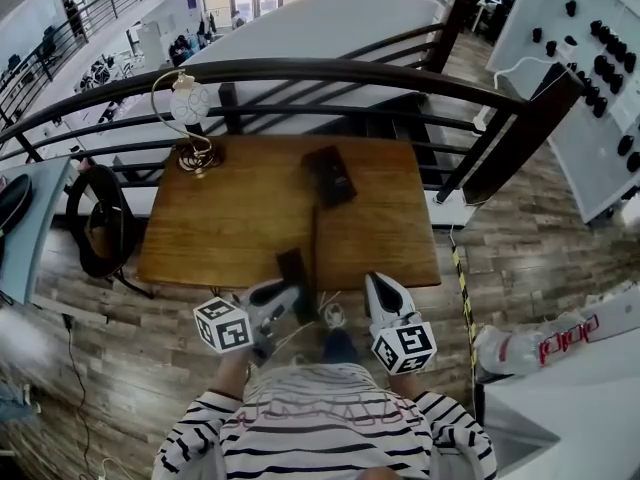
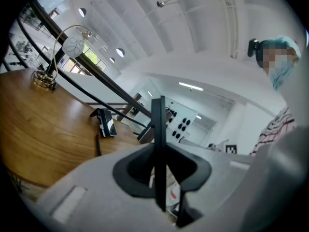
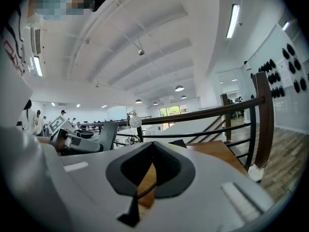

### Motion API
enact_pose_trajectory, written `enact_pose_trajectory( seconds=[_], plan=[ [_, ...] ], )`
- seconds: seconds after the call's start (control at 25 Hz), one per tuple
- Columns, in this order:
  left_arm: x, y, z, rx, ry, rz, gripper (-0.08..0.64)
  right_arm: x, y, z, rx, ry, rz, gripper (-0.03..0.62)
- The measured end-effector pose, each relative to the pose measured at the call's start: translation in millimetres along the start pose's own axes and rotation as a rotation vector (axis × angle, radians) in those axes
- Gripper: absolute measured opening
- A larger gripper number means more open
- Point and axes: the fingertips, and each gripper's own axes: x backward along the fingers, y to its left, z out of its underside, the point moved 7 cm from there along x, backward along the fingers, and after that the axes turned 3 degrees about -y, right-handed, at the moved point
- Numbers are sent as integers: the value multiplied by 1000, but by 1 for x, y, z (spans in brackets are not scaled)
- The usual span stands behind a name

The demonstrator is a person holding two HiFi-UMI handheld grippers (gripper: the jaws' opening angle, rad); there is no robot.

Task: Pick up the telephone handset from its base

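Now the left gripper (image 1: 283, 303) pinches a thin dark slab, seemingly the handset (image 1: 293, 270) seen edge-on, and holds it upright at the near edge of the wooden table (image 1: 220, 228). Its base (image 1: 330, 175) sits well apart, toward the table's far side. The right gripper (image 1: 378, 286) hovers beside the left, jaws pressed together on nothing; a dark coiled cord (image 3: 145, 191) shows just past them. A lamp (image 1: 190, 103) stands at the far left corner.

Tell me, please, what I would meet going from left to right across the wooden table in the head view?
Globe desk lamp → telephone handset → telephone base → right gripper, at the table's near edge.
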Motion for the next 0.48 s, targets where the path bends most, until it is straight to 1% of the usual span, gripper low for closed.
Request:
enact_pose_trajectory(
  seconds=[0.12, 0.28, 0.48],
  plan=[
    [5, -1, 0, -2, -2, 1, 72, 0, 5, 2, 8, 3, 9, 0],
    [1, -11, 3, -3, -4, -5, 72, 7, -1, -2, 7, 6, 10, 0],
    [4, -7, 2, 0, -4, -16, 72, 2, -2, -1, 11, 12, 6, 0]
  ],
)
